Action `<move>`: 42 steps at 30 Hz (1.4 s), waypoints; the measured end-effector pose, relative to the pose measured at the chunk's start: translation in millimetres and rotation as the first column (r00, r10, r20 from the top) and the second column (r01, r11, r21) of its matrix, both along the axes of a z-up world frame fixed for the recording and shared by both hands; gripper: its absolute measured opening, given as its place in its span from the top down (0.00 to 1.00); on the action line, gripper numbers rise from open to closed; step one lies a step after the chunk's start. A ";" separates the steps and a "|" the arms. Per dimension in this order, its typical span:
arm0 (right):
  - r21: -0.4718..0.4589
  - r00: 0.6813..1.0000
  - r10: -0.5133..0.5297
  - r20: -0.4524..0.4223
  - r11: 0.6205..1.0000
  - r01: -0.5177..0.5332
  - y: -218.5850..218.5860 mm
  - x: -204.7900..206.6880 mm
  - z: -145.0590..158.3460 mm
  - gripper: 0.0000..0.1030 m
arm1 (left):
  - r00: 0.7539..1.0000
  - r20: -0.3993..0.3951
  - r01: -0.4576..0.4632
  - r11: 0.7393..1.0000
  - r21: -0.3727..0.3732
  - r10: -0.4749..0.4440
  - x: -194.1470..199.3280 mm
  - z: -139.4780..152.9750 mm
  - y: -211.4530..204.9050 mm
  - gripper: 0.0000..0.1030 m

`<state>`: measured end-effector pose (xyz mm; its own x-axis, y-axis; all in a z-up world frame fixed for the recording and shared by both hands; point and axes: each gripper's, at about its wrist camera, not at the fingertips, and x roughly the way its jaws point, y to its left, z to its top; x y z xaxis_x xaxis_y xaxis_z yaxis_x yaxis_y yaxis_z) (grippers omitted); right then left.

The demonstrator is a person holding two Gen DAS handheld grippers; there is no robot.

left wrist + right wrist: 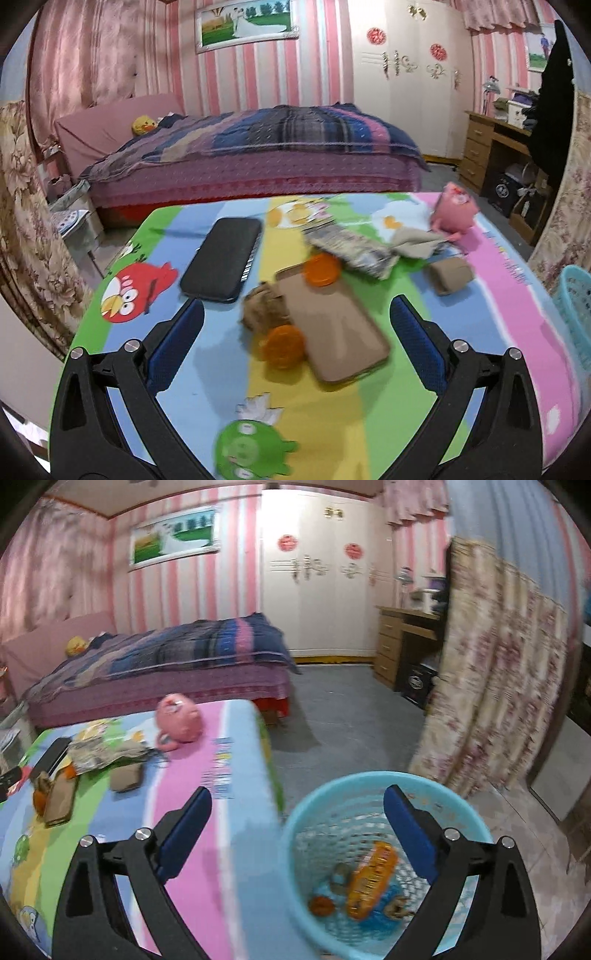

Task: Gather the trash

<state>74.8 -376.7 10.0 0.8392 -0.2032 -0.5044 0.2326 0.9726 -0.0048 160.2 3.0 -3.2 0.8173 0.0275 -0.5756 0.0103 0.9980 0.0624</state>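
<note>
My left gripper (pixel 295 310) is open and empty above the cartoon-print table (pixel 498 332). Between its fingers lie a crumpled brown paper (pixel 264 308), an orange peel piece (pixel 282 347) and a tan phone case (pixel 332 328). A second orange piece (pixel 321 269), a crumpled printed wrapper (pixel 351 247) and a small brown paper wad (pixel 448 275) lie farther back. My right gripper (pixel 297 805) is open and empty above the light blue mesh bin (pixel 295 834), which holds an orange snack wrapper (pixel 373 878), an orange peel (pixel 321 904) and other scraps.
A black phone (pixel 221 258) and a pink plush toy (pixel 454 208) are on the table. The bin stands on the floor at the table's right edge (pixel 576 306). A bed (pixel 258 155) is behind, a floral curtain (pixel 498 686) to the right.
</note>
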 end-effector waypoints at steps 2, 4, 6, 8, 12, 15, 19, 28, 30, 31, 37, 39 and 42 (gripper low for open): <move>0.001 0.999 0.033 -0.006 0.999 -0.033 14.5 7.9 -2.8 0.10 | 1.000 -0.014 -0.007 1.000 -0.001 0.007 4.7 -6.9 13.8 0.06; 0.004 0.998 0.056 -0.017 0.998 -0.056 32.1 17.5 -7.1 0.10 | 1.000 -0.013 -0.009 1.000 -0.011 0.009 4.9 -11.0 21.7 0.06; 0.010 0.997 0.068 -0.025 0.998 -0.068 46.2 25.8 -10.4 0.10 | 1.000 -0.013 0.003 1.000 -0.030 -0.003 6.5 -14.2 27.5 0.06; 0.013 0.996 0.083 -0.031 0.997 -0.082 58.0 31.2 -13.9 0.10 | 1.000 -0.010 0.002 1.000 -0.005 -0.002 7.1 -16.1 26.6 0.06; -0.007 0.995 0.096 -0.038 0.995 -0.096 79.1 44.8 -22.9 0.07 | 0.999 -0.041 0.020 1.000 -0.010 -0.021 11.8 -22.1 24.5 0.06; -0.005 0.994 0.109 -0.030 0.994 -0.109 92.0 53.5 -28.7 0.06 | 0.998 -0.065 -0.001 1.000 -0.003 0.001 15.7 -28.5 25.4 0.06; 0.002 0.992 0.123 -0.013 0.992 -0.123 102.9 60.1 -33.1 0.04 | 0.991 -0.134 -0.016 0.999 -0.032 0.011 23.6 -44.1 32.5 0.06; 0.039 0.983 0.147 -0.110 0.989 -0.144 112.4 81.1 -56.2 0.04 | 0.976 -0.217 0.012 1.000 -0.010 -0.014 34.4 -71.0 25.0 0.06; 0.039 0.978 0.125 -0.167 0.992 -0.120 110.6 85.6 -61.5 0.04 | 0.979 -0.205 0.001 1.000 -0.012 -0.004 33.5 -69.9 25.5 0.06; 0.045 0.977 0.122 -0.174 0.992 -0.116 109.0 85.9 -62.2 0.04 | 0.981 -0.194 -0.009 1.000 -0.017 0.006 32.8 -68.6 27.3 0.06; 0.053 0.983 0.114 -0.145 0.993 -0.107 104.5 82.5 -62.7 0.04 | 0.975 -0.223 -0.029 0.986 -0.162 -0.008 40.6 -71.8 43.9 0.23; 0.050 0.983 0.116 -0.140 0.993 -0.110 105.7 82.3 -62.4 0.04 | 0.970 -0.239 -0.007 0.986 -0.167 -0.034 43.2 -76.2 41.5 0.32; 0.057 0.982 0.136 -0.134 0.990 -0.129 108.3 83.2 -62.3 0.04 | 0.968 -0.235 0.053 0.984 -0.170 -0.093 42.6 -76.2 30.7 0.51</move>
<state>158.0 -268.4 -52.3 0.7791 -0.0676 -0.6232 0.1020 0.9946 0.0195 202.8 33.7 -79.4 0.6499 -0.1365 -0.7477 0.0786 0.9905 -0.1125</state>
